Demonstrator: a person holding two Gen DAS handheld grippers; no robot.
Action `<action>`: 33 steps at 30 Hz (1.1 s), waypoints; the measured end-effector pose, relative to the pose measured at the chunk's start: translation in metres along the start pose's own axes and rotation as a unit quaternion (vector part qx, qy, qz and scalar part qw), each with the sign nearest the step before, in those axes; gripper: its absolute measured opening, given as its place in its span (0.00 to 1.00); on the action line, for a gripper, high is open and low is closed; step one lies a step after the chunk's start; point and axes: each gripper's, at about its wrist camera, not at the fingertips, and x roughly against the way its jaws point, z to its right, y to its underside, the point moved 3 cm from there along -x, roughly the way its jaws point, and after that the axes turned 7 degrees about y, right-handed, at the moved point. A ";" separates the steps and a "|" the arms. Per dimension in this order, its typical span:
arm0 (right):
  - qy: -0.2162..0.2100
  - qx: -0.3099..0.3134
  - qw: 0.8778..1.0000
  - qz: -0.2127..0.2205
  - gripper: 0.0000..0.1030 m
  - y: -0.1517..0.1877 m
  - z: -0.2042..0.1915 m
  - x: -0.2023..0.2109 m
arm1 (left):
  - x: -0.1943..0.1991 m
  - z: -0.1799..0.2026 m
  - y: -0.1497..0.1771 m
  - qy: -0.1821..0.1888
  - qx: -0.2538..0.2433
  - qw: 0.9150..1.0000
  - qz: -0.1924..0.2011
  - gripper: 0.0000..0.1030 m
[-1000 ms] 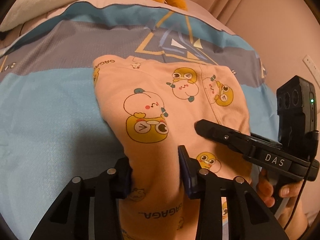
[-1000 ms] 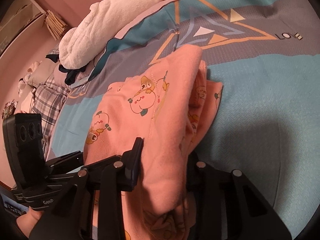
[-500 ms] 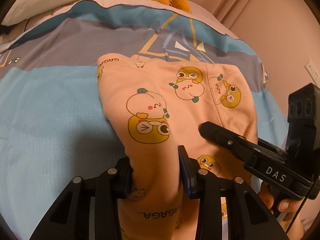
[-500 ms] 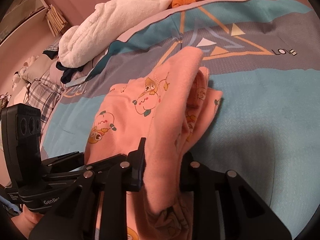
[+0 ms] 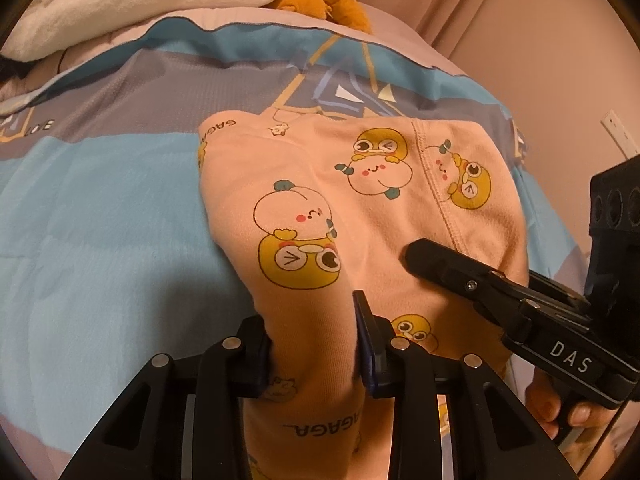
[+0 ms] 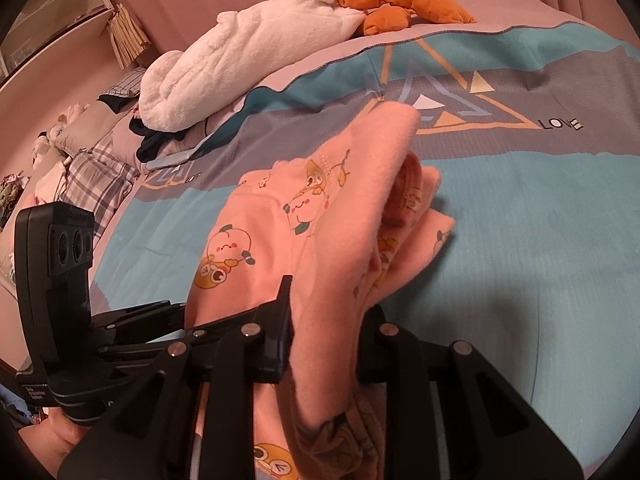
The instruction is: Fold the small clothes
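Both clamped on the pink garment (image 5: 360,208): left hand-held gripper (image 5: 312,340) pinching its near left edge, right hand-held gripper (image 6: 324,340) pinching the near right edge, fabric bunched between each pair of fingers. Lies on the bed (image 5: 100,240), long axis running straight away from both grippers, far end resting doubled on the blue quilt, so neither nearer. Soft pink fleece, yellow cartoon prints, layered at right.
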 end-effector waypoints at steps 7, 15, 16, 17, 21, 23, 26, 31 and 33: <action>0.000 0.013 1.000 0.002 0.23 0.021 -0.016 0.028 | 0.022 0.012 0.023 -0.004 -0.011 1.000 0.006 0.32; -0.015 0.028 0.999 0.003 0.23 0.056 -0.040 0.064 | 0.061 0.021 0.063 -0.002 -0.013 1.000 0.020 0.32; -0.016 0.032 0.999 0.003 0.23 0.062 -0.045 0.070 | 0.065 0.022 0.068 -0.004 -0.013 1.000 0.021 0.32; -0.016 0.036 0.999 0.004 0.23 0.068 -0.050 0.075 | 0.070 0.023 0.073 -0.006 -0.014 1.000 0.022 0.32; -0.021 0.044 0.999 0.008 0.23 0.087 -0.066 0.093 | 0.089 0.029 0.095 -0.016 -0.017 0.999 0.028 0.32; -0.025 0.048 0.999 0.007 0.23 0.095 -0.074 0.100 | 0.097 0.030 0.103 -0.019 -0.013 0.999 0.032 0.32; -0.033 0.052 0.998 0.006 0.23 0.105 -0.084 0.110 | 0.112 0.031 0.116 -0.023 -0.004 0.999 0.037 0.32; -0.050 0.060 0.997 0.005 0.23 0.119 -0.104 0.124 | 0.133 0.031 0.132 -0.034 0.004 0.998 0.046 0.32; -0.054 0.070 0.996 0.005 0.23 0.122 -0.112 0.127 | 0.142 0.030 0.138 -0.037 0.011 0.998 0.050 0.32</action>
